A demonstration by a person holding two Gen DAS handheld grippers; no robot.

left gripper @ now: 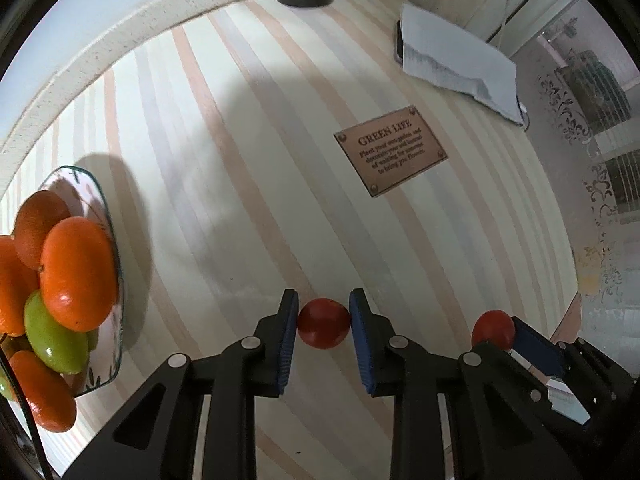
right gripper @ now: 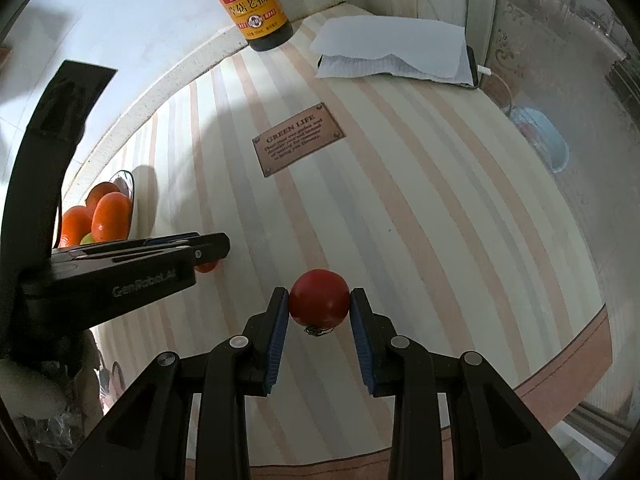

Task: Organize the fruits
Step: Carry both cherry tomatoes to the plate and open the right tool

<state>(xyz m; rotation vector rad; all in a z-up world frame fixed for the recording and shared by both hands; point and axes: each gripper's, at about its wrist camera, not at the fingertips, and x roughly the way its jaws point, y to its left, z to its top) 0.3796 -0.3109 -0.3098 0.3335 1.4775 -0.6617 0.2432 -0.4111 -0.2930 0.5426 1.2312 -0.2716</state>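
Two tomatoes gripped: left gripper (left gripper: 324,322) clamps small tomato (left gripper: 323,323), right gripper (right gripper: 319,308) clamps bigger tomato (right gripper: 319,298), glass fruit bowl (left gripper: 108,216) left.

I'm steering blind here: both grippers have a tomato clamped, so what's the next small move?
Probably lift the left gripper with its tomato and carry it toward the glass bowl on its left. Both grippers look shut on tomatoes, and the bowl already holds oranges, so the left one is nearer.

Right tool (right gripper: 319,307) clamps a red tomato (right gripper: 319,298).
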